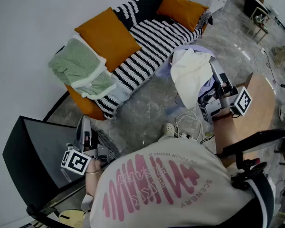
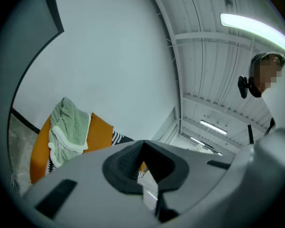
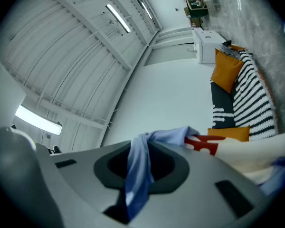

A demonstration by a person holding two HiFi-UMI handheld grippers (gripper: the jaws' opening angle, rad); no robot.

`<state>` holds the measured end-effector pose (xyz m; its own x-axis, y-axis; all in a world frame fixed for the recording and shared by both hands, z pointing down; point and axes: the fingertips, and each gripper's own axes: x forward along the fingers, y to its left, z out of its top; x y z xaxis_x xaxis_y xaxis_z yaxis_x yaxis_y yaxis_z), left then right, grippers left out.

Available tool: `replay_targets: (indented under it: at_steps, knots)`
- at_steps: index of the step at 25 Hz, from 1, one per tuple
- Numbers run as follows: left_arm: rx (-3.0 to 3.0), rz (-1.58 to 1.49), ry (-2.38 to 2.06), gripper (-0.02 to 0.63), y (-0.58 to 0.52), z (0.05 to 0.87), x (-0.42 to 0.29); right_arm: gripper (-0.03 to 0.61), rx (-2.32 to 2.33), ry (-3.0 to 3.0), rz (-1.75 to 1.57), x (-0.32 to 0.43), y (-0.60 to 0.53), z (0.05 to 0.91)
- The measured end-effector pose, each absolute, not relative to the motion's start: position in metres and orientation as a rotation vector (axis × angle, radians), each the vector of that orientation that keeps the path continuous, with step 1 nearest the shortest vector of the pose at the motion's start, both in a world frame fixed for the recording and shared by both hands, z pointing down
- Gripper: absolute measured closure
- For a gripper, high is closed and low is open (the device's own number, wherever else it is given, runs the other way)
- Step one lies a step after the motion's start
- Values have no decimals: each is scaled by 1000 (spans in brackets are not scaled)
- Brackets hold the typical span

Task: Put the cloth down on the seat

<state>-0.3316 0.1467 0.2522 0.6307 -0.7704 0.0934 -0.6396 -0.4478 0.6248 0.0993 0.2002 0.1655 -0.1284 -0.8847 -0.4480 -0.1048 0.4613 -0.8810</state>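
Observation:
A cream and pale-blue cloth hangs bunched from my right gripper, just off the front edge of the sofa seat, which has a black-and-white striped cover. In the right gripper view a blue fold of the cloth runs between the jaws of the right gripper, which are shut on it; the striped sofa lies beyond. My left gripper is low at the left, away from the cloth. Its jaws look shut and empty in the left gripper view.
A green towel drapes over the sofa's left arm, beside an orange cushion; a second orange cushion sits at the far end. A dark panel stands at the left, cables lie on the floor, and a wooden table is at the right.

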Motion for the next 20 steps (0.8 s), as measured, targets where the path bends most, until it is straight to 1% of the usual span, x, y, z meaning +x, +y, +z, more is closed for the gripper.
replay_targets:
  at_steps: [10, 17, 20]
  knots:
    - [2230, -301, -1136, 611, 145, 247, -332, 509, -860, 1603, -832, 105, 196, 164]
    - [2258, -256, -1163, 611, 99, 249, -266, 509, -890, 1670, -890, 160, 141, 178]
    - [2340, -158, -1180, 611, 78, 251, -233, 509, -920, 1708, -921, 179, 120, 184]
